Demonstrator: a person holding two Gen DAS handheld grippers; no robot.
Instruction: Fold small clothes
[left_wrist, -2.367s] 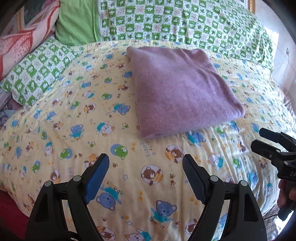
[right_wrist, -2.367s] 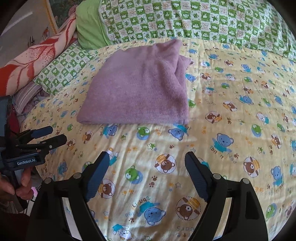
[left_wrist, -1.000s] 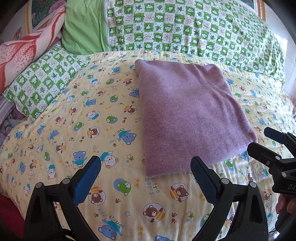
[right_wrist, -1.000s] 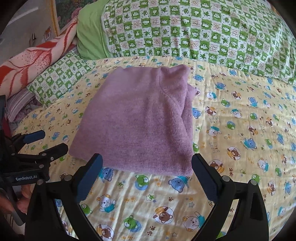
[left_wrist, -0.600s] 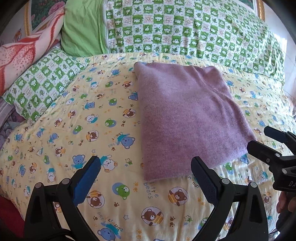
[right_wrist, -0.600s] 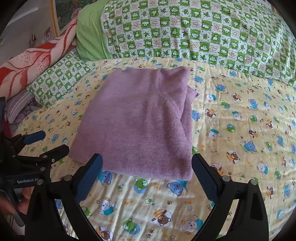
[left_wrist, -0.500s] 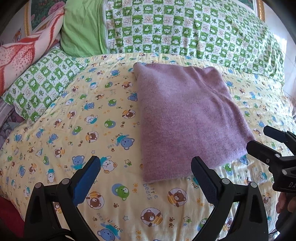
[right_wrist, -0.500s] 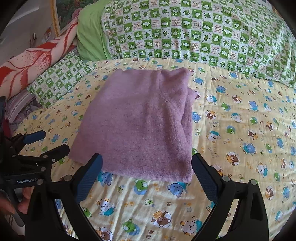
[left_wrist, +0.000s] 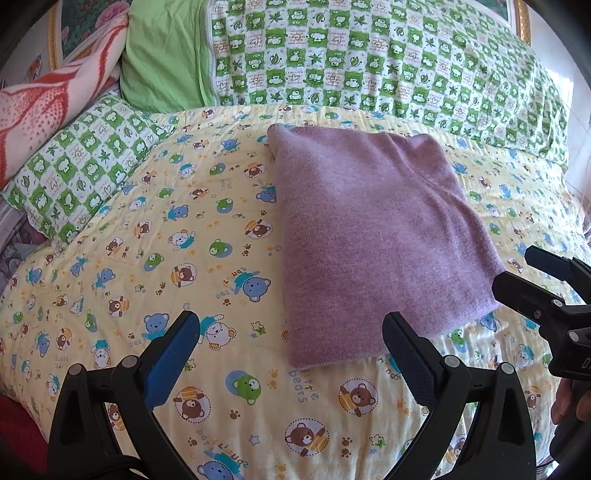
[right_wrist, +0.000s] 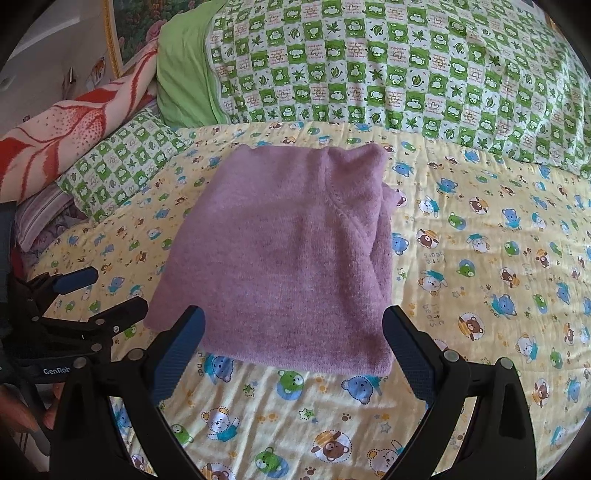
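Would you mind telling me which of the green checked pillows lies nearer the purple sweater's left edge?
The small pillow at the bed's left side; the long one runs across the head, behind the sweater.

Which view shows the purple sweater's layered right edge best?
The right wrist view: the purple sweater sits centred, its seam and stacked right edge plain. The left wrist view shows it obliquely, that edge foreshortened.

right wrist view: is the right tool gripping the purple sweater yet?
No. The right tool is open, its blue-padded fingers spread apart above the near edge of the folded purple knitted sweater, with nothing between them.
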